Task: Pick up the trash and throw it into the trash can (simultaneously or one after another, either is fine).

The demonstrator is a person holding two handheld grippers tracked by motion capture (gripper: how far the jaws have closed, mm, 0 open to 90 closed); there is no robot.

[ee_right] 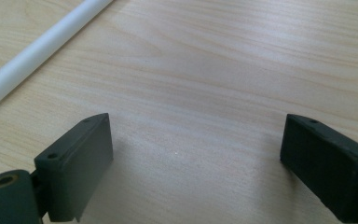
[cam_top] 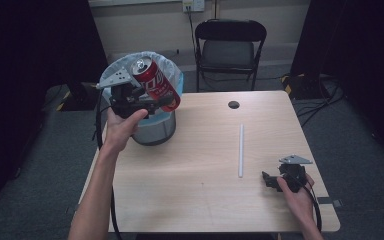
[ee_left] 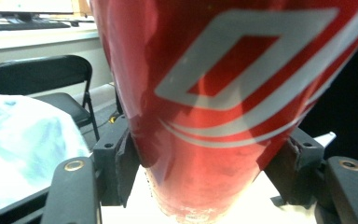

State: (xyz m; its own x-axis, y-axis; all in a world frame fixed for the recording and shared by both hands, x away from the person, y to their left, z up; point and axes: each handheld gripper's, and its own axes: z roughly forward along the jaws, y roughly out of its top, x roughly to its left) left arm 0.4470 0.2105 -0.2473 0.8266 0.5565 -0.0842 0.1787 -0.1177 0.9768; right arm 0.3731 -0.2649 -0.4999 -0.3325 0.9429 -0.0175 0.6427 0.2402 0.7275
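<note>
- Upper left of the high view: left gripper [cam_top: 147, 102] is clamped on the red can [cam_top: 156, 83], tilted over the bin [cam_top: 172, 75].
- Risk: releasing off-centre drops the can on the rim.
- Lower right: right gripper [cam_top: 272, 181] rests with jaws apart.

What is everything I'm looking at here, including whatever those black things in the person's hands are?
Can: one, red with white markings, tilted, held up over the bin.
Bin: one, grey with a pale blue liner, at the table's far left edge.
Tube: one, white, lying flat on the table right of centre.
Table: one, light wood, with a dark round hole near its far edge.
Folding chair: one, black, behind the table.
Cables: several, black, on the floor at the right.
Left tool: one, black, closed on the can.
Right tool: one, black, jaws apart, low over the table's near right.
</note>
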